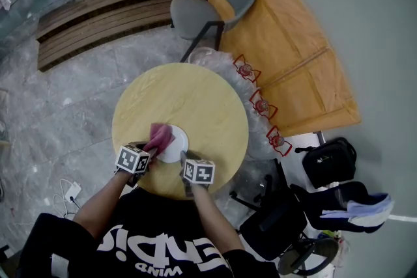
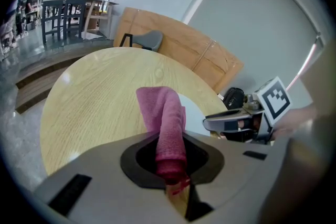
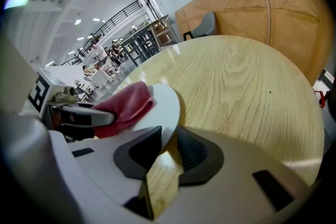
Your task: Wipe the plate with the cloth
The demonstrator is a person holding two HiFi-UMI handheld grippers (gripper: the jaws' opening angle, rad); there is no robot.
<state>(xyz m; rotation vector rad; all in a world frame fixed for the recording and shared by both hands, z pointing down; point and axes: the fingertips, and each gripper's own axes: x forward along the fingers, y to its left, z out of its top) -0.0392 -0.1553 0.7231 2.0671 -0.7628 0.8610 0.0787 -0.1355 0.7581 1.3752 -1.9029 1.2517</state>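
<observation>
White lettering crosses the person's black shirt (image 1: 156, 245), upside down in the head view and not surely readable. The gripper cubes carry black-and-white square markers.

A round, pale wood-grain table (image 1: 195, 91) stands on a grey marbled floor (image 1: 65, 101). A grey chair (image 1: 215, 6) is at 12 o'clock, a tan board (image 1: 287, 42) at 2 and black bags (image 1: 329, 163) at 4.

The plate (image 1: 178, 141) is plain white and round, and lies near the table's 6 o'clock edge. The right gripper (image 3: 166, 145) clamps its near rim. The left gripper (image 2: 170, 162) pinches the pink cloth (image 1: 158, 136), which is bunched on the plate's 10 o'clock side.
</observation>
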